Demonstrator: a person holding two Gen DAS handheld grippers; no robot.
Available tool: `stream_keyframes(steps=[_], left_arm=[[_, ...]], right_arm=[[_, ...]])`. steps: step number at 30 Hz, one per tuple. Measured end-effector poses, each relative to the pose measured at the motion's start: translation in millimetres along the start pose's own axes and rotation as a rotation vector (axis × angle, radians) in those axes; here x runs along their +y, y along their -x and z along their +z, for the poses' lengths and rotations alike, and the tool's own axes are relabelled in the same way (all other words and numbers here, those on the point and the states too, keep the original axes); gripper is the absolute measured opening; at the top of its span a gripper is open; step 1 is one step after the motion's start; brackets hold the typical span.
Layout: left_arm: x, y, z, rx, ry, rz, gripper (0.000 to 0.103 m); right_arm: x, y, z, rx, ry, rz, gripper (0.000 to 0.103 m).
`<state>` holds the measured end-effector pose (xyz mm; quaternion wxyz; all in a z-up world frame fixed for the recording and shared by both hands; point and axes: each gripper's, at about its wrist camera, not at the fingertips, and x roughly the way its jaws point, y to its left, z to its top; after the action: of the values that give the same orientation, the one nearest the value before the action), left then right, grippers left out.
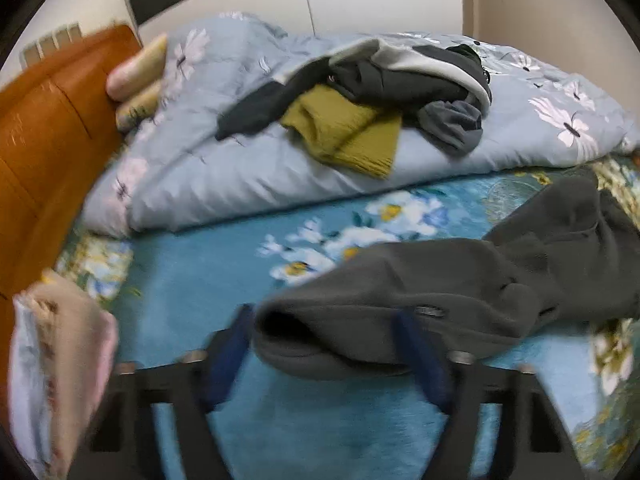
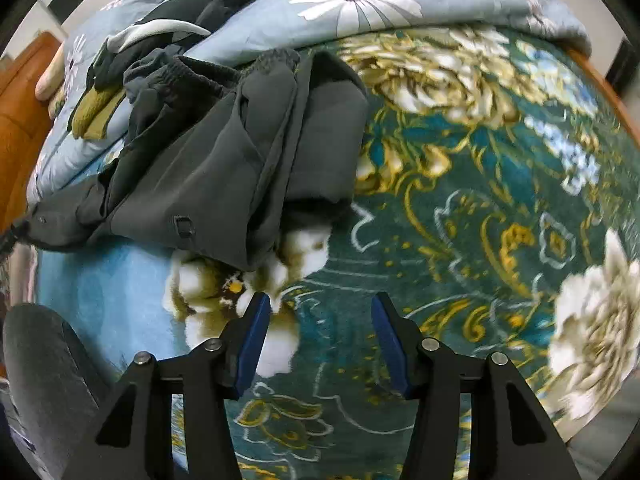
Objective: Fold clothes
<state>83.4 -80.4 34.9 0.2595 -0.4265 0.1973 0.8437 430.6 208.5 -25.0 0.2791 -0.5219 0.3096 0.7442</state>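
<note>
A dark grey pair of trousers (image 1: 460, 280) lies on the blue floral blanket (image 1: 192, 288). In the left wrist view one leg cuff sits between the blue pads of my left gripper (image 1: 324, 320), whose jaws stand wide apart around it. In the right wrist view the same trousers (image 2: 224, 168) lie folded lengthwise, waistband toward the duvet. My right gripper (image 2: 320, 304) is open and empty, hovering over the blanket (image 2: 480, 220) just short of the trousers' near edge.
A light blue flowered duvet (image 1: 224, 160) is bunched at the back with a pile of clothes (image 1: 360, 96) on it, including a mustard knit. An orange wooden headboard (image 1: 44, 128) stands at left. A pink and beige cloth (image 1: 60, 360) hangs at lower left.
</note>
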Motion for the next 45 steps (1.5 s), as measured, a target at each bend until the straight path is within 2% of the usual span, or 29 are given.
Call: stream_keyframes(steps=[1, 2, 3, 5, 9, 13, 15, 17, 19, 20, 22, 25, 26, 28, 29, 30, 32, 34, 36, 39, 42, 45], left_arm=[[0, -4, 1, 0.0, 0.023, 0.003, 0.054], [4, -5, 2, -0.003, 0.057, -0.009, 0.038], [9, -5, 4, -0.007, 0.091, -0.02, 0.027], [16, -3, 10, -0.02, 0.146, -0.046, 0.015], [35, 6, 35, -0.087, 0.259, -0.083, 0.009], [76, 31, 69, -0.221, 0.501, -0.201, 0.008], [96, 29, 78, -0.244, 0.636, -0.24, 0.008], [108, 3, 81, -0.149, 0.707, -0.209, 0.008], [109, -29, 73, -0.015, 0.72, -0.153, 0.008], [112, -43, 67, 0.032, 0.726, -0.152, 0.008], [109, -58, 49, 0.069, 0.737, -0.148, 0.008], [109, -69, 26, 0.11, 0.776, -0.17, 0.013], [110, -72, 19, 0.128, 0.792, -0.182, 0.018], [112, -69, 10, 0.149, 0.815, -0.226, 0.035], [112, -67, 6, 0.159, 0.826, -0.248, 0.049], [113, -64, 2, 0.159, 0.837, -0.278, 0.055], [113, -51, -9, 0.137, 0.845, -0.34, 0.057], [110, -36, -19, 0.116, 0.819, -0.348, 0.061], [108, -20, -28, 0.099, 0.789, -0.346, 0.062], [107, 2, -46, 0.072, 0.772, -0.34, 0.064], [110, 17, -60, 0.042, 0.783, -0.344, 0.067], [112, 27, -73, 0.037, 0.811, -0.361, 0.067]], right_arm=[[4, -3, 1, 0.006, 0.01, 0.0, 0.054], [7, -5, 2, 0.009, 0.021, -0.002, 0.054], [11, -6, 3, 0.008, 0.032, -0.002, 0.054], [17, -7, 6, 0.003, 0.053, -0.002, 0.054], [19, -9, 5, 0.003, 0.057, 0.003, 0.054], [10, -9, 3, -0.001, 0.034, 0.006, 0.054], [4, -6, 3, -0.007, 0.018, 0.002, 0.054], [-3, -4, 5, -0.01, -0.004, -0.003, 0.054], [-8, -2, 6, -0.013, -0.026, 0.002, 0.054], [-10, -2, 6, -0.015, -0.034, 0.009, 0.054], [-11, 1, 7, -0.027, -0.039, 0.025, 0.054], [-11, 8, 14, -0.049, -0.022, 0.041, 0.054], [-8, 7, 19, -0.056, -0.018, 0.051, 0.054], [-3, 11, 26, -0.081, -0.018, 0.086, 0.054], [-2, 13, 32, -0.096, -0.021, 0.111, 0.054], [-1, 11, 38, -0.114, -0.037, 0.132, 0.056], [7, 2, 54, -0.147, -0.092, 0.155, 0.058], [15, -3, 72, -0.181, -0.134, 0.178, 0.059], [26, -5, 92, -0.215, -0.119, 0.176, 0.059], [37, -9, 131, -0.249, -0.052, 0.126, 0.061], [41, -28, 160, -0.201, -0.021, 0.103, 0.063], [40, -54, 168, -0.125, -0.01, 0.05, 0.063]])
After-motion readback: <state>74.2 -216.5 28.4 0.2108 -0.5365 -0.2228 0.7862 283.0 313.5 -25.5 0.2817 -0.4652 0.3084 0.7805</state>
